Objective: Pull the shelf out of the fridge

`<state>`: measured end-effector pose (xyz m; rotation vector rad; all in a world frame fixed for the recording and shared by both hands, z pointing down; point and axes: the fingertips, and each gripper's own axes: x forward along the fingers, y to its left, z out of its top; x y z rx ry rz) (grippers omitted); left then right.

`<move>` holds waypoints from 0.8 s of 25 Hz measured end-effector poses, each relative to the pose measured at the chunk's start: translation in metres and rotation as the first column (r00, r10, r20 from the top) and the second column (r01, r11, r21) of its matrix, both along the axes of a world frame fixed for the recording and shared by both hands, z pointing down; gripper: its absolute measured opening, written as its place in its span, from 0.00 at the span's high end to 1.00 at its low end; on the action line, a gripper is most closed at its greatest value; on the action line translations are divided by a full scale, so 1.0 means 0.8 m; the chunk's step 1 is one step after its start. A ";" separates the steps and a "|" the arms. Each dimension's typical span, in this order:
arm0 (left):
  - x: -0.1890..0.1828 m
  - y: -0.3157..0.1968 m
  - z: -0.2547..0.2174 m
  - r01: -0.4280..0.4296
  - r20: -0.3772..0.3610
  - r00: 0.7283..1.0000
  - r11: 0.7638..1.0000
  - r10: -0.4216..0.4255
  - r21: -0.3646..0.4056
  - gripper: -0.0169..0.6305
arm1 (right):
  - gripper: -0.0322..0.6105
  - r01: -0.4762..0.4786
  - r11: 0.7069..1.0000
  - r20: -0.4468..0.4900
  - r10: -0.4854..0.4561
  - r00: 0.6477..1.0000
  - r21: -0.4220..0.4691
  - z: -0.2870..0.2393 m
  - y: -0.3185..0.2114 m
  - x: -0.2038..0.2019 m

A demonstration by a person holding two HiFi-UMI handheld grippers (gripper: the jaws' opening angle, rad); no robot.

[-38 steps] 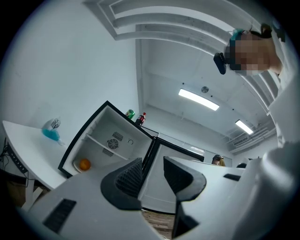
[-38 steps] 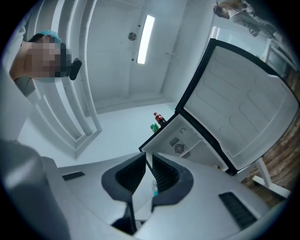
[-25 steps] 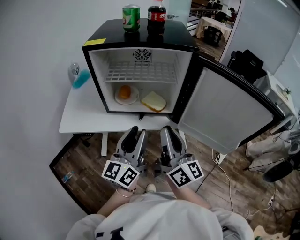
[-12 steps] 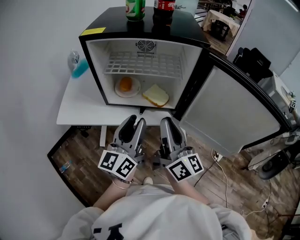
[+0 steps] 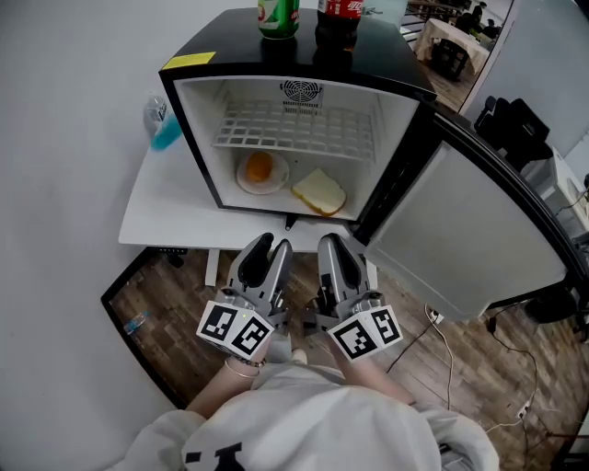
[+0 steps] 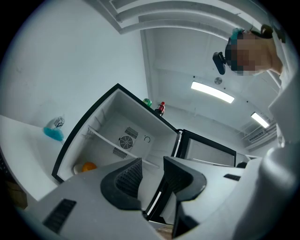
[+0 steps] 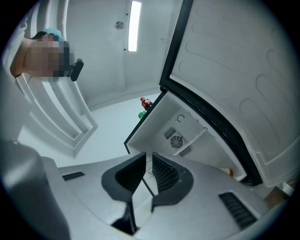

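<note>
Left gripper (image 5: 265, 246) and right gripper (image 5: 333, 245): both closed, empty, side by side, short of the fridge (image 5: 193, 120) mouth. Ahead and lower: plate (image 5: 274, 183) with orange (image 5: 259, 166), and bread (image 5: 319, 191). Shelf (image 5: 294, 131) is ahead and higher, fully inside, well apart from both.

Risks, my judgement: closed jaws would shove the wire edge instead of gripping it. An uneven pull could jam the shelf and jolt the bottle (image 5: 336, 11) on top.
</note>
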<state>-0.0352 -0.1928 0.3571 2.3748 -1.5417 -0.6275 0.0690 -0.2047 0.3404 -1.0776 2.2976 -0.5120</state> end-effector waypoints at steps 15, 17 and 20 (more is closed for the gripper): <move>-0.012 -0.121 -0.002 -0.085 0.011 0.996 0.996 0.085 0.010 0.75 | 0.85 -0.057 0.998 -0.100 0.056 0.993 -0.006 0.006 -0.116 -0.026; -0.015 -0.132 0.004 -0.091 0.009 0.996 0.996 0.091 0.001 0.75 | 0.85 -0.052 0.998 -0.113 0.050 0.992 -0.020 0.012 -0.129 -0.034; -0.025 -0.150 0.013 -0.082 0.023 0.996 0.996 0.082 -0.018 0.75 | 0.85 -0.033 0.998 -0.127 0.025 0.992 -0.056 0.024 -0.145 -0.048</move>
